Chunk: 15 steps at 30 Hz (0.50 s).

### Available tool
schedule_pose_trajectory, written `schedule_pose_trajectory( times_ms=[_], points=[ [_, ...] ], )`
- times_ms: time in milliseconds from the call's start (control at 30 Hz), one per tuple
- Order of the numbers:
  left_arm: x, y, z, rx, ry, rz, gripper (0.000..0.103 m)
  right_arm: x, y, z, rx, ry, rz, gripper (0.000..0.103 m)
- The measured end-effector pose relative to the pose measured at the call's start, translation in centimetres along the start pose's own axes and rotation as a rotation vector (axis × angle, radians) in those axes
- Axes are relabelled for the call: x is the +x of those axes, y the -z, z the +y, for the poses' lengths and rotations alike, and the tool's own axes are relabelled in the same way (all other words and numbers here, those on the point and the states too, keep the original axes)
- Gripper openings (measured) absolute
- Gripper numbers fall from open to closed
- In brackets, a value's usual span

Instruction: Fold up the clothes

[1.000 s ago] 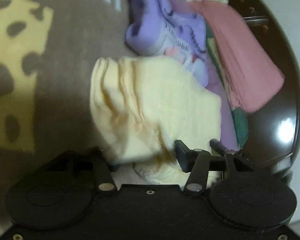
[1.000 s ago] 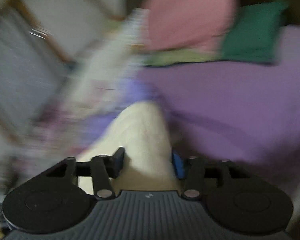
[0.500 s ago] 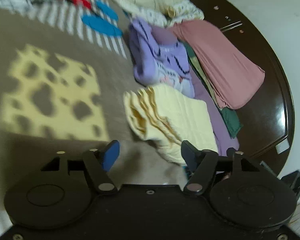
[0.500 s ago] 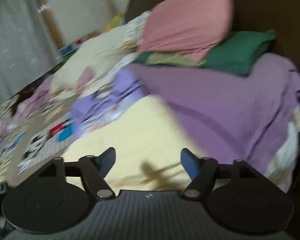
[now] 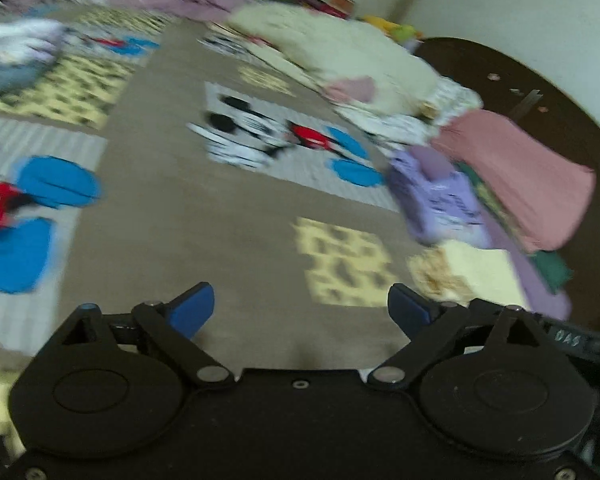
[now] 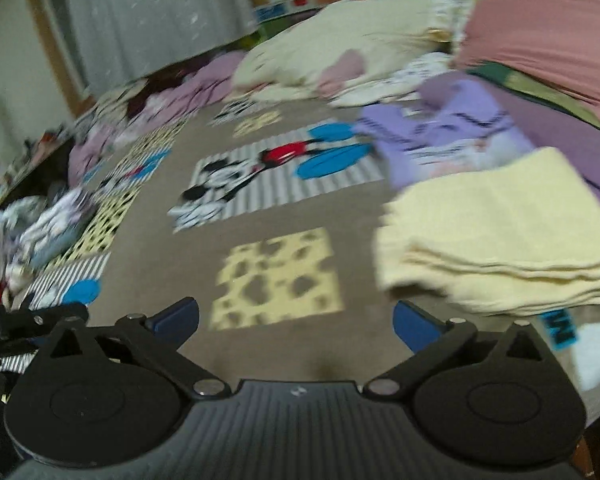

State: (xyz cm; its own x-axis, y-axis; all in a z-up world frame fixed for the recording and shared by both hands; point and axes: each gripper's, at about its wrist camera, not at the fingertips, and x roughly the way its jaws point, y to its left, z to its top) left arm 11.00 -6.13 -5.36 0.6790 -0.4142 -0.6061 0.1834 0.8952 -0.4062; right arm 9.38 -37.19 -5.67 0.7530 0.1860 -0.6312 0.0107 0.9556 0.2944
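Observation:
A folded pale yellow garment lies on the bed at the right, next to a folded lilac printed garment; it also shows in the left wrist view. My left gripper is open and empty, above the brown patterned blanket, left of the yellow garment. My right gripper is open and empty, with the yellow garment just right of its right finger. Both views are motion-blurred.
Folded pink, purple and green clothes are stacked at the right by a dark wooden headboard. A cream bundle lies further back. Unfolded clothes lie at the far left. A curtain hangs behind.
Both grippers let go of the yellow garment, opened and pulled back and to the left. The garment now lies folded beside the lilac one.

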Motion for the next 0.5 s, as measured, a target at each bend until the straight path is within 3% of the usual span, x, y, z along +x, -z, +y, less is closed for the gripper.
schedule_pose_trajectory(
  times_ms=[267, 500],
  points=[
    [-4.8, 1.4, 3.6, 0.085, -0.311, -0.07, 0.096, 0.1, 1.2, 7.9, -0.129, 0.052, 0.041, 0.103],
    [-6.8, 2.2, 5.4, 0.07, -0.403, -0.067, 0.1, 0.2, 2.3, 11.2, -0.175, 0.034, 0.061, 0.103]
  ],
)
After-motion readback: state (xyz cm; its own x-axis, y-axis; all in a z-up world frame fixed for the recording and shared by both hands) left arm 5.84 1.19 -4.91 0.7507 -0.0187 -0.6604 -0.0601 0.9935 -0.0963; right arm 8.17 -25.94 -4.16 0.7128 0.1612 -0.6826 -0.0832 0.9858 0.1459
